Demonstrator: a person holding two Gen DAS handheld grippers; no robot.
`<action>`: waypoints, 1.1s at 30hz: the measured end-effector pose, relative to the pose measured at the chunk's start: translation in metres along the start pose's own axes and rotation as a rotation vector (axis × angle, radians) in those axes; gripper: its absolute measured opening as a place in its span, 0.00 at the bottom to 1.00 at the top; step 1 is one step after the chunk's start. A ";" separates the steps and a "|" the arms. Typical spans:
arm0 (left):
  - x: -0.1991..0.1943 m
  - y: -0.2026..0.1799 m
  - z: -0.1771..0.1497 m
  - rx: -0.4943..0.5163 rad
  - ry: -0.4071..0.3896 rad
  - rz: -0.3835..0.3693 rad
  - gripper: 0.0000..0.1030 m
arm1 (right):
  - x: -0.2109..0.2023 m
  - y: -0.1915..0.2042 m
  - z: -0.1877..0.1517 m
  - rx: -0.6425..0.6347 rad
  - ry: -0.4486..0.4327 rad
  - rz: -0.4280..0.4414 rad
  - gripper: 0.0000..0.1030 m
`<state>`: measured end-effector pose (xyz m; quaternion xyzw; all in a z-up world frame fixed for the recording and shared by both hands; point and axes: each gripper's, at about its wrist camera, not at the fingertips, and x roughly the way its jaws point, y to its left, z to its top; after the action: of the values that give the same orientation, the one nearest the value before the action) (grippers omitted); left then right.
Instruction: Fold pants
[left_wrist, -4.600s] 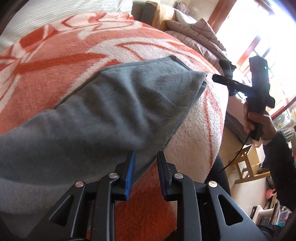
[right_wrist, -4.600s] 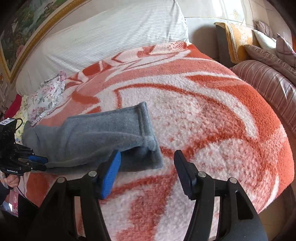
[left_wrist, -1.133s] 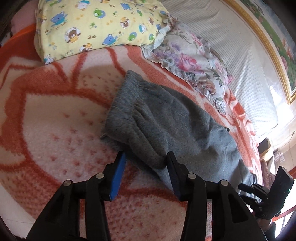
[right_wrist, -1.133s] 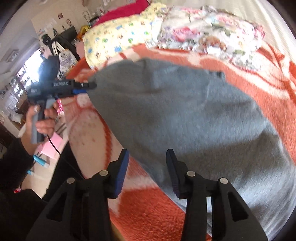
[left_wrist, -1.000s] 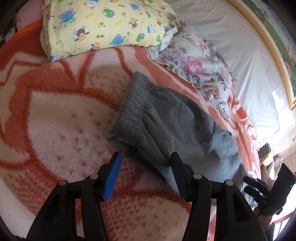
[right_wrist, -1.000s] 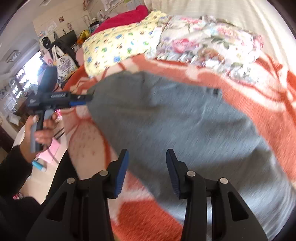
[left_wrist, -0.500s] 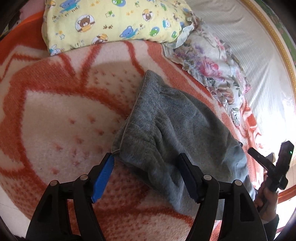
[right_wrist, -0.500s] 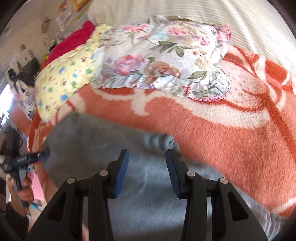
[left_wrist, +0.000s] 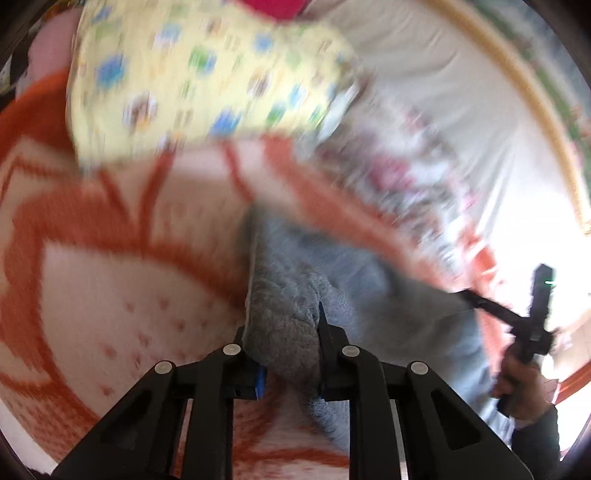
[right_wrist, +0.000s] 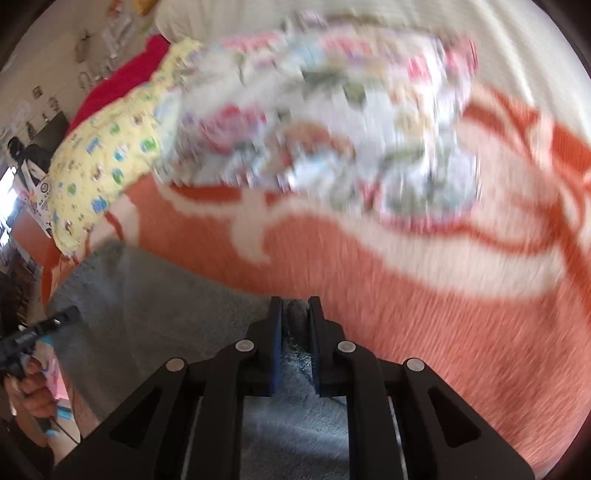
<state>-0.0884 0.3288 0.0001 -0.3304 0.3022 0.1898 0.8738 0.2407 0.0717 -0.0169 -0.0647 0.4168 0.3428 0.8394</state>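
Grey fleece pants (left_wrist: 388, 295) lie on an orange and white blanket (left_wrist: 110, 277). In the left wrist view my left gripper (left_wrist: 282, 328) is closing, and a thick bunch of the pants' waistband end is pinched between its pads. In the right wrist view the pants (right_wrist: 155, 314) spread to the lower left, and my right gripper (right_wrist: 295, 314) is closing on a fold at their far edge. The right gripper (left_wrist: 480, 302) also shows at the right of the left wrist view, held by a hand, its tips on the pants. The left gripper (right_wrist: 51, 325) appears at the left edge of the right wrist view.
A yellow cartoon-print pillow (left_wrist: 207, 74) and a floral pillow (right_wrist: 332, 122) lie at the head of the bed, just beyond the pants. A white striped headboard cushion (left_wrist: 443, 110) runs behind them. A red cushion (right_wrist: 125, 77) lies past the yellow pillow. The bed edge drops off at the left.
Both grippers have closed on the pants: the left from wide open around the waistband end, the right onto the far edge. Both views are now blurred with motion.
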 end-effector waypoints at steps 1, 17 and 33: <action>-0.007 -0.005 0.003 0.029 -0.022 0.004 0.18 | 0.000 0.001 0.008 -0.012 -0.010 -0.005 0.13; 0.027 0.040 -0.021 0.076 0.083 0.166 0.49 | 0.030 -0.005 0.011 0.031 -0.048 -0.076 0.48; -0.048 -0.041 -0.001 0.217 -0.069 0.124 0.59 | -0.095 -0.008 -0.099 0.148 -0.100 -0.001 0.56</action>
<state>-0.1030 0.2929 0.0495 -0.2077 0.3107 0.2207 0.9009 0.1414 -0.0226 -0.0112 0.0146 0.3983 0.3132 0.8620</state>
